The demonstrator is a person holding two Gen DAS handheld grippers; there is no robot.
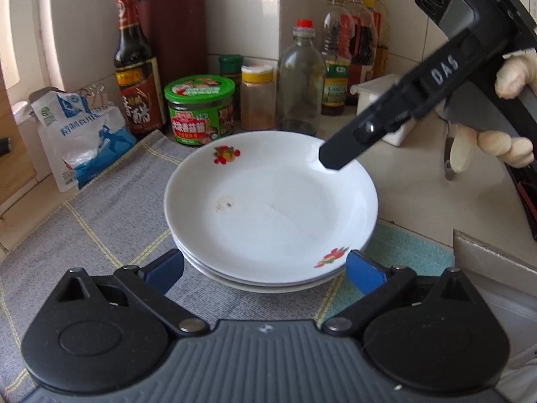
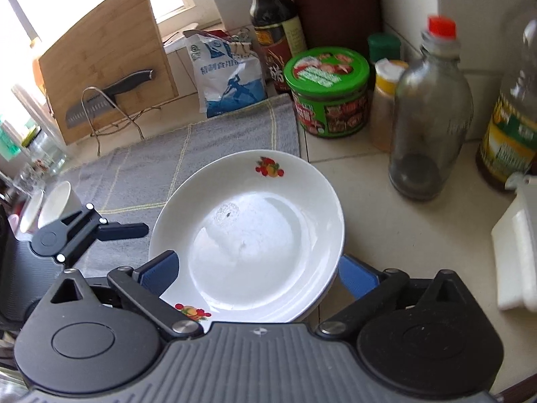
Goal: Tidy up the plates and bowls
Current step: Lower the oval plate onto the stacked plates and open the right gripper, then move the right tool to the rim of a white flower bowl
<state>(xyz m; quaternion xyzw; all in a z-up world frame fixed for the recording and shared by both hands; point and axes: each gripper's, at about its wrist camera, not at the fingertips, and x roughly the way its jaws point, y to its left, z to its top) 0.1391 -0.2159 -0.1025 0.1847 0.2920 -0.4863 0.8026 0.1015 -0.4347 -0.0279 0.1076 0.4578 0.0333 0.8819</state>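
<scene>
A stack of white plates (image 1: 268,208) with small fruit prints rests on a grey checked cloth (image 1: 100,228). My left gripper (image 1: 265,270) is open, its blue pads (image 1: 164,268) standing wide on either side of the stack's near edge. One black finger (image 1: 339,156) of my right gripper hangs just over the top plate's far right rim, with a gloved hand (image 1: 503,80) behind it. In the right wrist view the top plate (image 2: 248,228) lies between the wide-open fingers of my right gripper (image 2: 258,273). Two small white bowls (image 2: 57,205) stand at the left, behind a finger (image 2: 124,230) of the left gripper.
Behind the plates stand a green-lidded jar (image 1: 199,110), a dark sauce bottle (image 1: 134,67), a clear glass bottle (image 2: 429,127), a spice jar (image 1: 256,97) and oil bottles (image 1: 352,50). A salt bag (image 1: 84,134) sits at the left. A cutting board (image 2: 107,60) with a knife leans at the window. A white container (image 2: 517,241) is on the right.
</scene>
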